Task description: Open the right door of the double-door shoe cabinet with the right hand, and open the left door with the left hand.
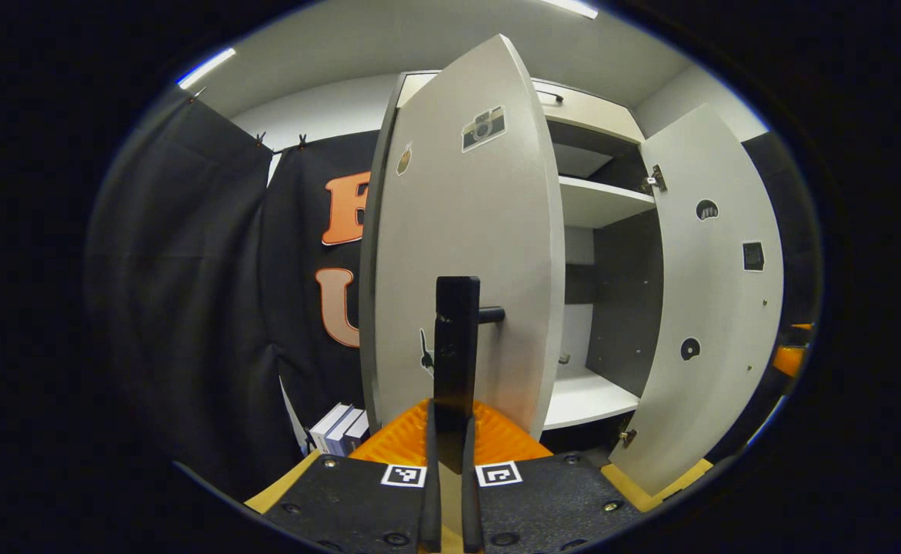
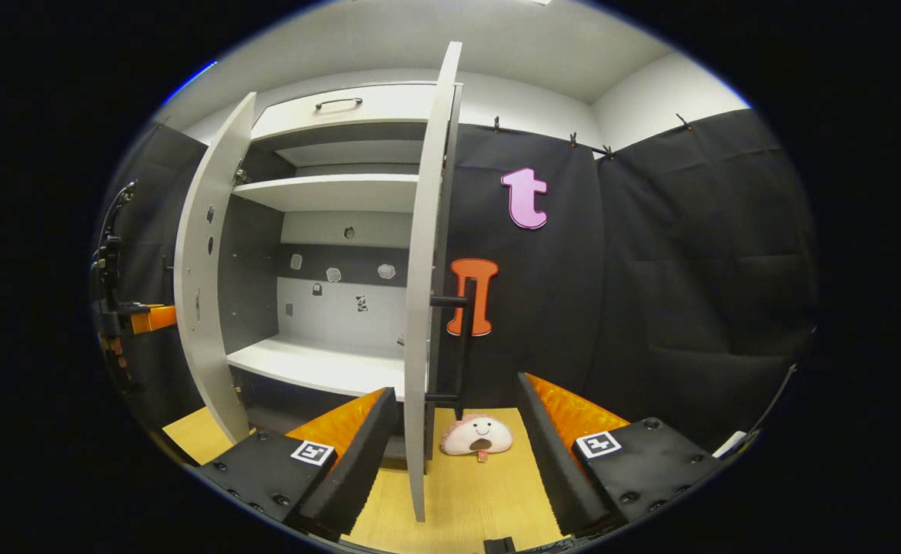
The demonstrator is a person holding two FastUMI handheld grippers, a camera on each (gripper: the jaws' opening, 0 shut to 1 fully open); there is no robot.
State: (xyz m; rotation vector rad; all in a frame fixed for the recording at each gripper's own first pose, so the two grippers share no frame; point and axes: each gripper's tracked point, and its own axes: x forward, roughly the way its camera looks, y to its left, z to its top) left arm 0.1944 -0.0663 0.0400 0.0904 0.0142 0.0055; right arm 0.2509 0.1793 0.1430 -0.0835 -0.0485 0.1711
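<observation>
Both cabinet doors swung out, shelves exposed.
Shoe cabinet [image 2: 335, 192] stands against the booth wall. Left door [image 1: 465, 254] is part open, its handle [image 1: 456, 346] clamped in the left gripper [image 1: 450, 454] jaws; keep pulling along the hinge arc, no twisting. Right door [image 2: 425, 292] is edge-on between the right gripper [image 2: 458, 438] jaws, which stand apart.
</observation>
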